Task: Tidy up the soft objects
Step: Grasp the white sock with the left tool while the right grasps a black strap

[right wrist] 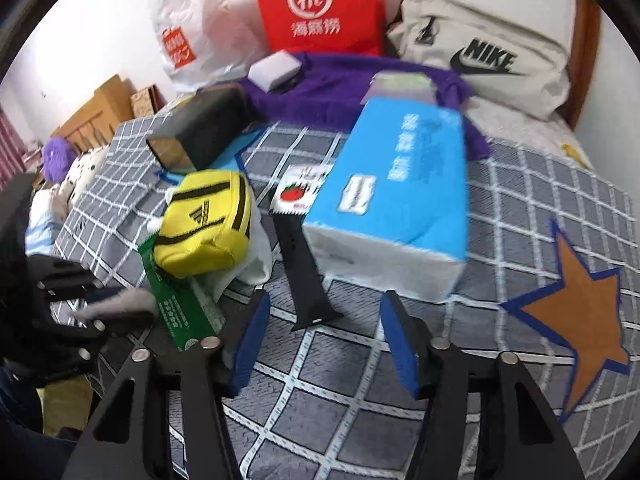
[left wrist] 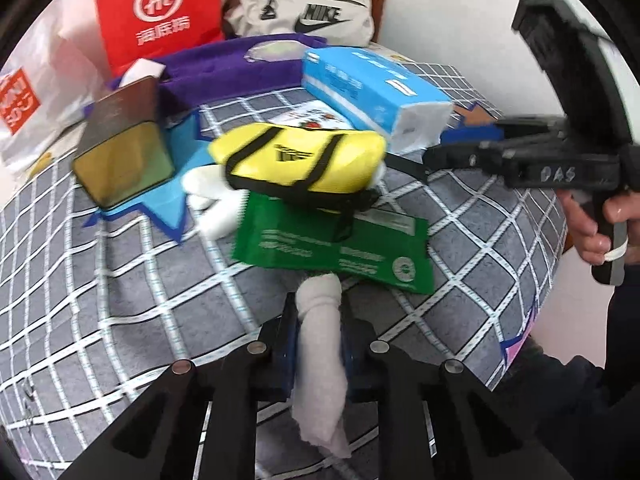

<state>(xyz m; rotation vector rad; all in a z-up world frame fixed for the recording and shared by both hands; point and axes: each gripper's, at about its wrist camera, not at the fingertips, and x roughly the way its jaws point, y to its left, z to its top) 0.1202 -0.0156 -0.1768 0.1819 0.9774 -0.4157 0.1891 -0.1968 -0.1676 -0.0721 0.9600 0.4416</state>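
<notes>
My left gripper (left wrist: 320, 312) is shut on a white sock (left wrist: 320, 364) that hangs between its fingers above the checked bedspread; it also shows in the right wrist view (right wrist: 120, 304). Ahead lie a green packet (left wrist: 340, 244), a yellow mini duffel bag (left wrist: 300, 164) (right wrist: 204, 224) and a white plush piece (left wrist: 212, 200). My right gripper (right wrist: 324, 304) is open and empty, its jaws either side of a black watch strap (right wrist: 300, 272), just in front of a blue tissue pack (right wrist: 396, 192) (left wrist: 372, 88). A purple towel (right wrist: 340, 92) lies behind.
A dark box (left wrist: 124, 148) stands left. A red paper bag (right wrist: 320, 4), a white plastic bag (right wrist: 188, 28) and a beige Nike bag (right wrist: 484, 52) line the wall. A small tomato sachet (right wrist: 296, 192) lies by the tissue pack. The bed edge drops at right (left wrist: 552, 264).
</notes>
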